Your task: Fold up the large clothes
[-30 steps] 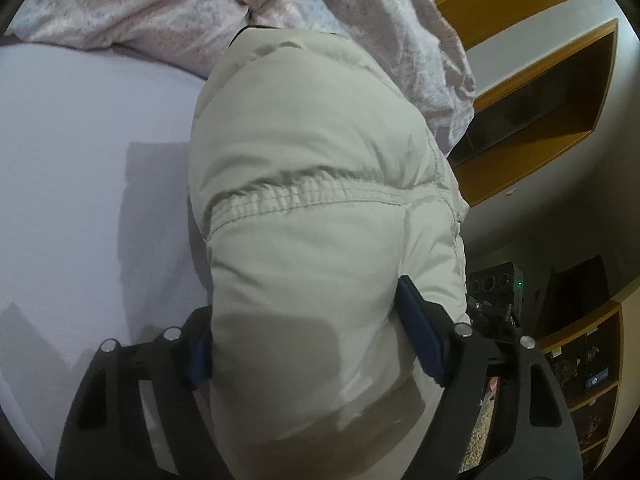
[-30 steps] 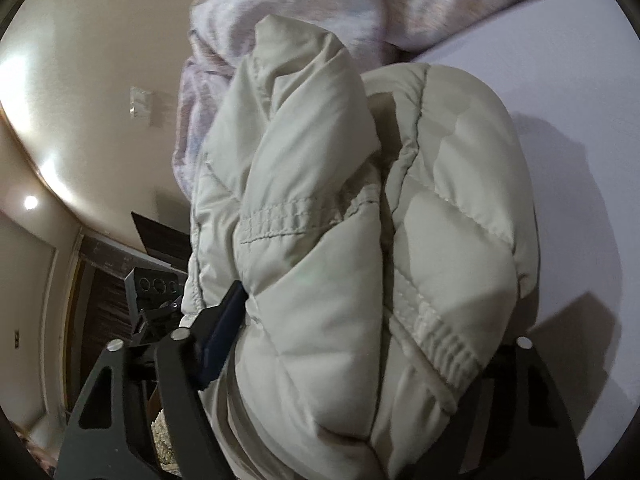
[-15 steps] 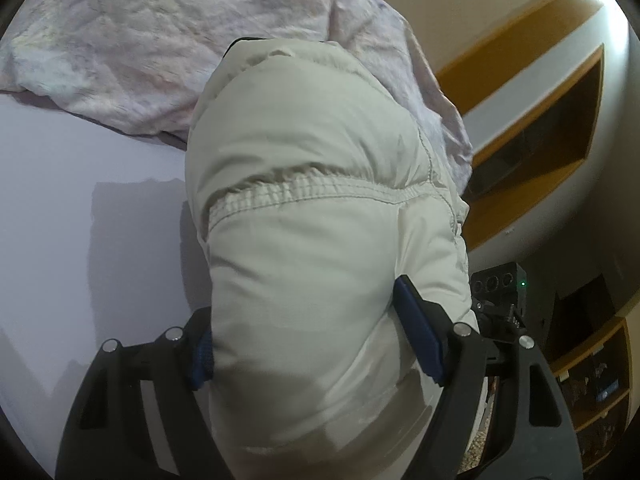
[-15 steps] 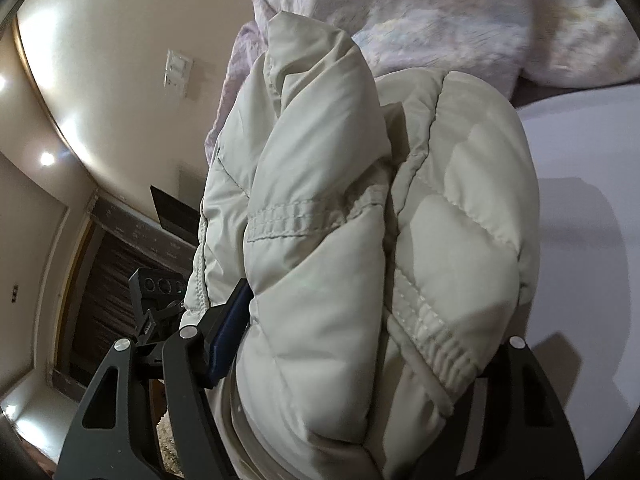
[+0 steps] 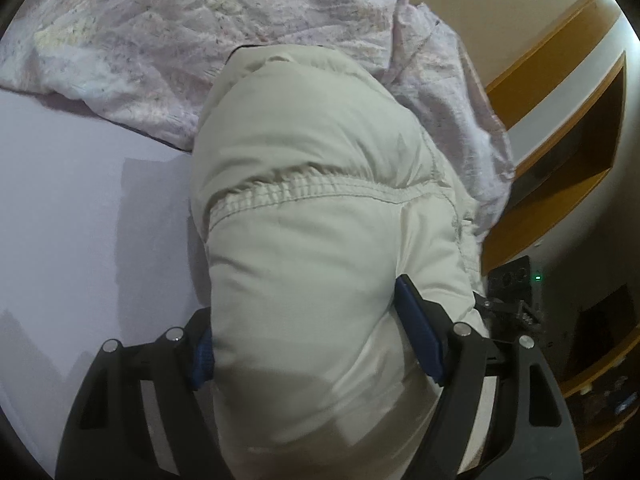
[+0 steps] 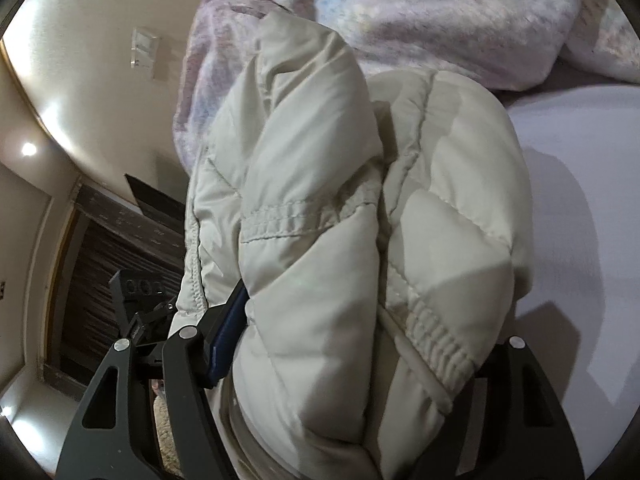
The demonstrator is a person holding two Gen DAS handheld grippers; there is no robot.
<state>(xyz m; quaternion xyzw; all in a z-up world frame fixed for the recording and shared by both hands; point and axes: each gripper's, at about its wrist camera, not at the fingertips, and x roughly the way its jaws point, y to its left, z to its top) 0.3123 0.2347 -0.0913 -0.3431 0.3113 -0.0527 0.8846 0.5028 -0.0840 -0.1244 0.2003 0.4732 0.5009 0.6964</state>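
A bulky cream quilted puffer jacket (image 5: 320,200) is folded into a thick bundle and held up over the bed. My left gripper (image 5: 312,340) is shut on one end of the bundle, its blue pads pressed into both sides. My right gripper (image 6: 348,344) is shut on the other end of the jacket (image 6: 360,208); its left blue pad shows and the right pad is hidden by fabric. Each gripper's black body shows in the other's view, at the jacket's far side.
A pale lilac bed sheet (image 5: 72,208) lies below, also in the right wrist view (image 6: 580,184). A crumpled floral duvet (image 5: 180,28) lies at the far end of the bed. Wooden shelves (image 5: 560,152) stand to one side, a dark doorway (image 6: 100,264) to the other.
Both grippers have carried the jacket bundle toward the duvet, which now fills more of both views. The grip on the jacket is unchanged.
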